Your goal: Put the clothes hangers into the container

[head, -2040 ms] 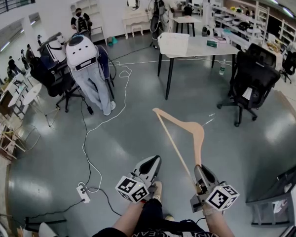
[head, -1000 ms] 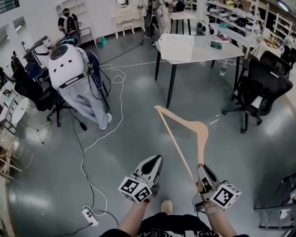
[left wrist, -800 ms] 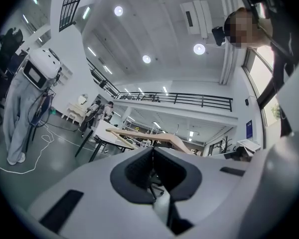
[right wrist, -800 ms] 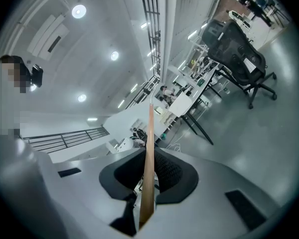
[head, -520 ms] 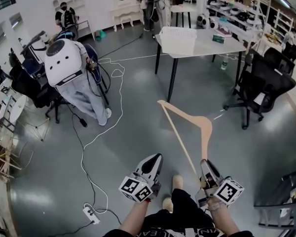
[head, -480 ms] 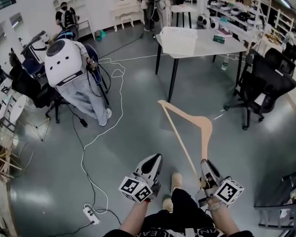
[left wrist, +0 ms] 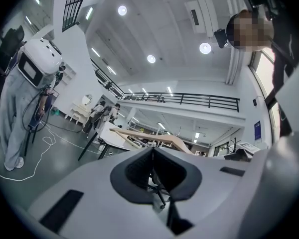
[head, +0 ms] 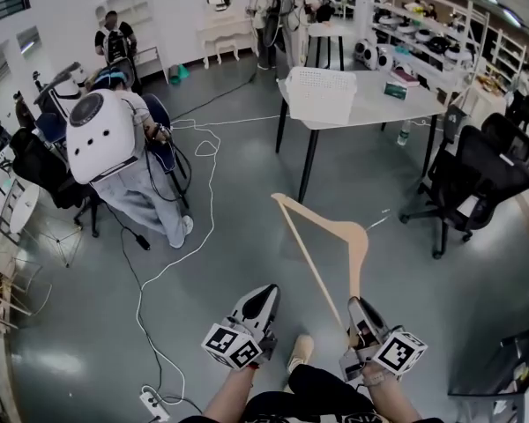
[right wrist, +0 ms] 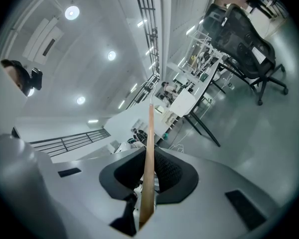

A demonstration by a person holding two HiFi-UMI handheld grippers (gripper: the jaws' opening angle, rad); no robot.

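Note:
A pale wooden clothes hanger (head: 333, 240) sticks up and away from my right gripper (head: 360, 311), which is shut on its lower end. In the right gripper view the hanger (right wrist: 148, 148) runs edge-on between the two jaws. My left gripper (head: 263, 300) is held low beside it, shut, with nothing between its jaws. The left gripper view shows the hanger (left wrist: 154, 137) off to its right. A white mesh basket (head: 321, 93) stands on a white table (head: 370, 104) ahead.
A white-shelled robot (head: 113, 141) draped in grey cloth stands at the left with cables (head: 194, 196) trailing over the grey floor. Black office chairs (head: 473, 183) are at the right. People stand at the far wall. A power strip (head: 153, 403) lies near my feet.
I have walked forward a little; the table and basket stay ahead while the white robot has drifted lower left. The hanger remains gripped in my right gripper, tilted the same way.

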